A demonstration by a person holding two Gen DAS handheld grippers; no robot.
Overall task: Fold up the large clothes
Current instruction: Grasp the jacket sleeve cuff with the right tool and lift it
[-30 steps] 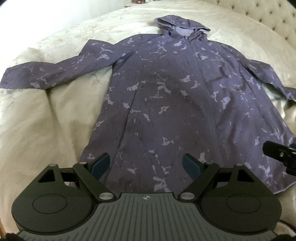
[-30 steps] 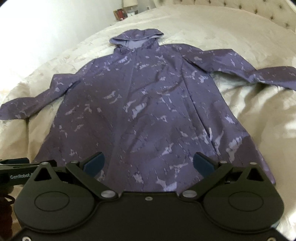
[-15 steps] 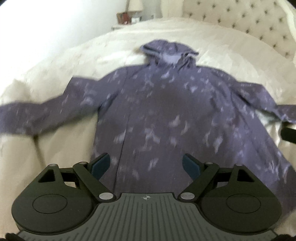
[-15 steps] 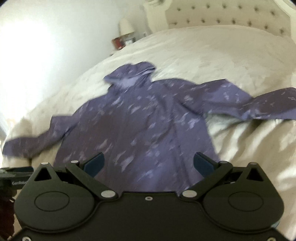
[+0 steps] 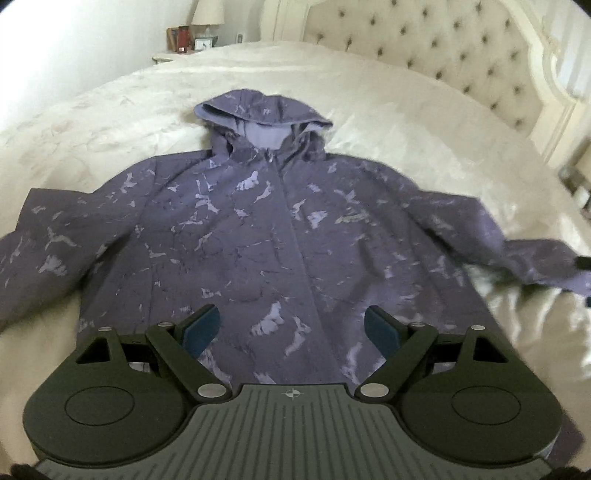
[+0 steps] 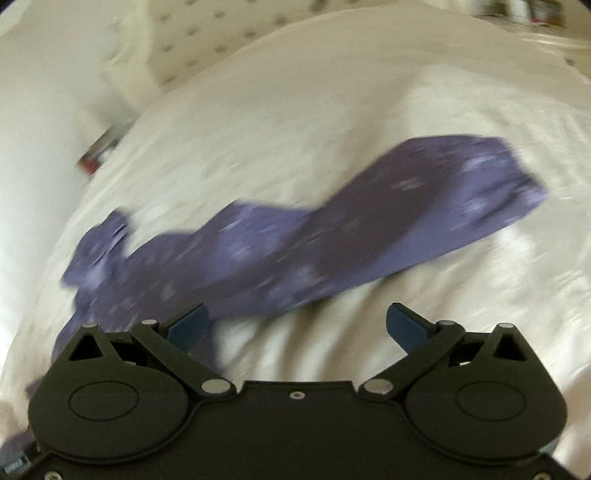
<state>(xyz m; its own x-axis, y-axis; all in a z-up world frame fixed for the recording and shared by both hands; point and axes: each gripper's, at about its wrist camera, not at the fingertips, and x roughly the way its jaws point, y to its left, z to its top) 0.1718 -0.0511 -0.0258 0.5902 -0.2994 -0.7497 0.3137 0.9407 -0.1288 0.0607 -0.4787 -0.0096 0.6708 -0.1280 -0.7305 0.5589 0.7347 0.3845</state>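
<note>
**Both grippers wide open, empty, over purple jacket on bed**

Left gripper (image 5: 291, 325): jaws spread wide, blue pads (image 5: 201, 328) well apart, nothing between them. It hangs above the lower front of the jacket (image 5: 280, 236), no contact visible.

Left to right in the left wrist view: bedside table (image 5: 166, 57) at top left with a lamp (image 5: 207, 16) and small items, too small to tell. Cream bedspread (image 5: 110, 110) covers the bed. The jacket's left-of-frame sleeve (image 5: 48, 240) lies spread outward on the bedspread. Jacket body is flat, front up, zip running down the middle, pale blotch pattern on purple. Hood (image 5: 262, 114) points away toward the far side of the bed, lining showing. Right-of-frame sleeve (image 5: 517, 251) stretches out toward the frame edge. Tufted headboard (image 5: 443, 48) at upper right.

Right gripper (image 6: 297, 326): jaws also wide apart, nothing gripped. View heavily blurred. Left to right: hood (image 6: 99, 251) at left, then a sleeve (image 6: 369, 221) running up to the right across the bedspread (image 6: 332, 92), cuff end at far right. The left pad sits over the jacket's edge, the right pad over bare bedspread; contact cannot be told.
</note>
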